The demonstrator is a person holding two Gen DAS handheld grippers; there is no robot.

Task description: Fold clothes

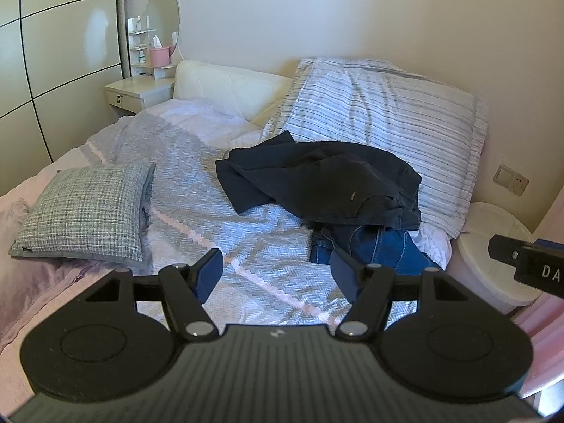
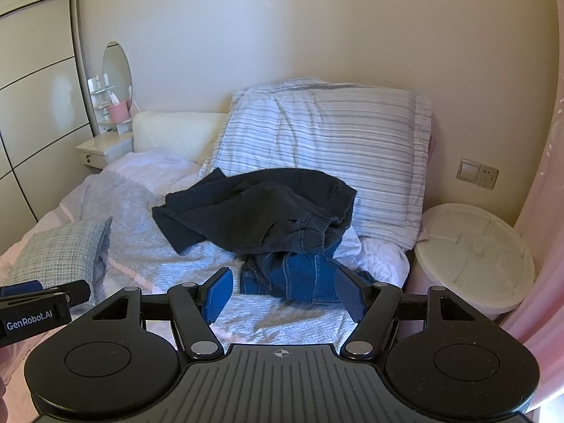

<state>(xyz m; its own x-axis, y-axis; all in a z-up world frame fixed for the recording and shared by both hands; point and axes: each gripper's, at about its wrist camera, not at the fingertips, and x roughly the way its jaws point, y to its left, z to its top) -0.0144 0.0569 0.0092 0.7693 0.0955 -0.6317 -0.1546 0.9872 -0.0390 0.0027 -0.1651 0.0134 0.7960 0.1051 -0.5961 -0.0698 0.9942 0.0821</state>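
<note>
- The left hand-held gripper (image 1: pixel 276 275) hangs above the bed (image 1: pixel 197 190) with its blue-padded fingers (image 1: pixel 208 273) spread wide apart and nothing between them
- The right hand-held gripper (image 2: pixel 283 294) hangs over the same bed, its fingers (image 2: pixel 218 294) likewise spread apart and empty; neither touches any cloth
- Each gripper shows at the edge of the other's view: the right one at the right edge of the left wrist view, the left one at the left edge of the right wrist view
- The clothes pile is the landmark: a dark navy garment (image 1: pixel 317 179) lies crumpled on top of blue jeans (image 1: pixel 380 250), both unfolded, on the grey-and-white herringbone blanket (image 1: pixel 183 183) just beyond both grippers' fingertips
- The jeans stick out from under the near side of the navy garment, on the side facing the grippers
- Behind the pile, and touching it, a large striped pillow (image 1: pixel 380 112) leans against the wall
- Left of the pile, well apart from it, a small grey checked cushion (image 1: pixel 88 211) lies on the blanket
- Right of the pile, off the bed's edge, stands a round white lidded bin (image 2: pixel 472 246), with a wall switch and socket (image 2: pixel 477 172) above it
- Far behind and left of the pile, past a cream headboard (image 1: pixel 225 84), a white bedside table (image 1: pixel 137 93) carries a round mirror (image 1: pixel 164 17) and a pink container (image 1: pixel 159 55)
- A pale panelled wardrobe (image 1: pixel 60 53) fills the far left
</note>
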